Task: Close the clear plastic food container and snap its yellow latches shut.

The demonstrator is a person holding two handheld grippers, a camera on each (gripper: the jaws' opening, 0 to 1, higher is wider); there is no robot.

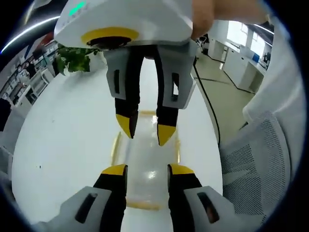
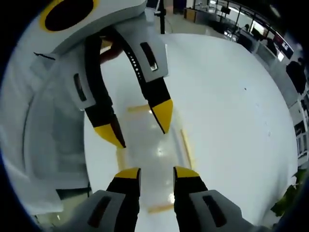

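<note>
Left gripper low in the left gripper view, its 2 yellow-tipped jaws apart with a clear gap, nothing between them. Just beyond and under the tips, the clear container flat on the white table, lid down on it, yellow latches along its left, right, near and far edges. Impossible to tell whether these latches are snapped. Right gripper coming down from the far side in this view, pointing at the container's far end, jaws also apart and empty. A green plant at the far left end of the table, a mesh chair at the right, a black cable on the floor beside the table.

In the right gripper view, right gripper at the bottom, jaws parted, holding nothing, tips above the near end of the container. Left gripper reaching in from the far side, 1 yellow tip over each side of the container's far end, jaws spread, not clearly touching it. Table bare at the right.
</note>
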